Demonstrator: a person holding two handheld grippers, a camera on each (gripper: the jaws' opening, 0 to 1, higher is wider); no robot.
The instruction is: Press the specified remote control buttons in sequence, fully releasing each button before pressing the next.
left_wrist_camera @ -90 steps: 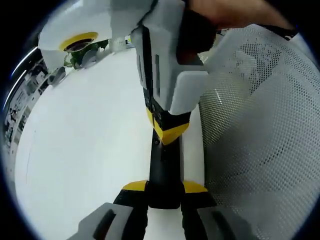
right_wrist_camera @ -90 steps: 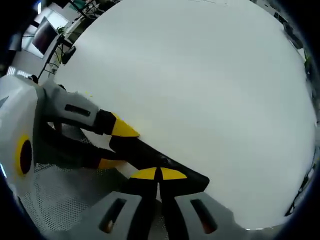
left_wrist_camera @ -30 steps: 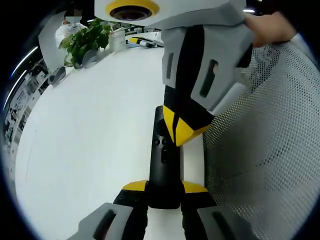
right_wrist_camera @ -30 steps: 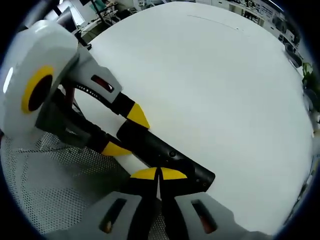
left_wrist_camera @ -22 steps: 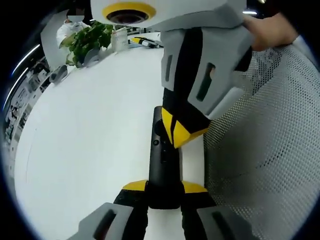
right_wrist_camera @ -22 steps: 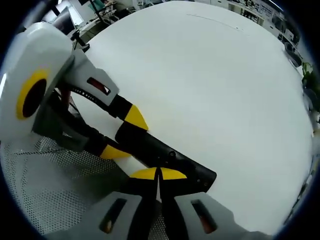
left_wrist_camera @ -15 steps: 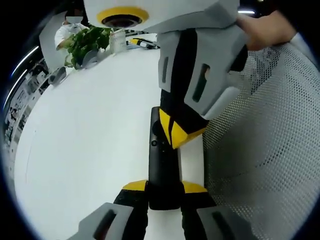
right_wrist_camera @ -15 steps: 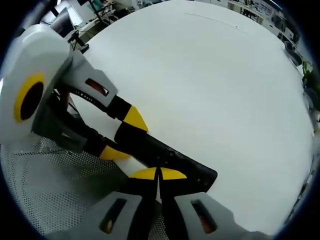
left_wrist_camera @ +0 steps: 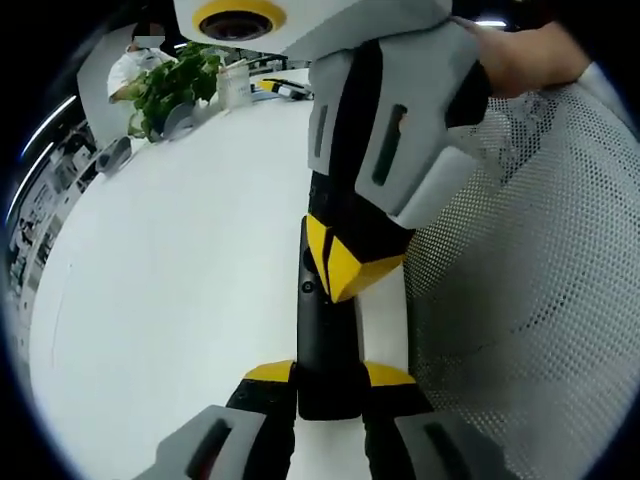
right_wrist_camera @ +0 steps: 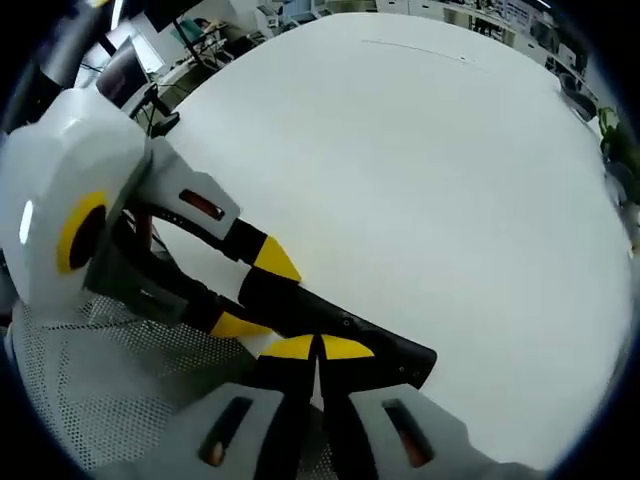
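My left tool point(left_wrist_camera: 328, 372) clamps the slim black plastic remote control point(left_wrist_camera: 322, 345) at 6 o'clock, steadying it above the white bench point(left_wrist_camera: 180, 280). My right tool point(right_wrist_camera: 318, 347), jaws together and empty, bears on its buttons.

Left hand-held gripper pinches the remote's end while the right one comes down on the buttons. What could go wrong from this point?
The left hand-held gripper clamps just the near end of the remote, so a push from the right hand-held gripper further along may tip or twist it. Those closed yellow tips look wide beside the small buttons, so a neighbouring one might get pressed too. The tips also cover part of the remote, making a full release hard to confirm.
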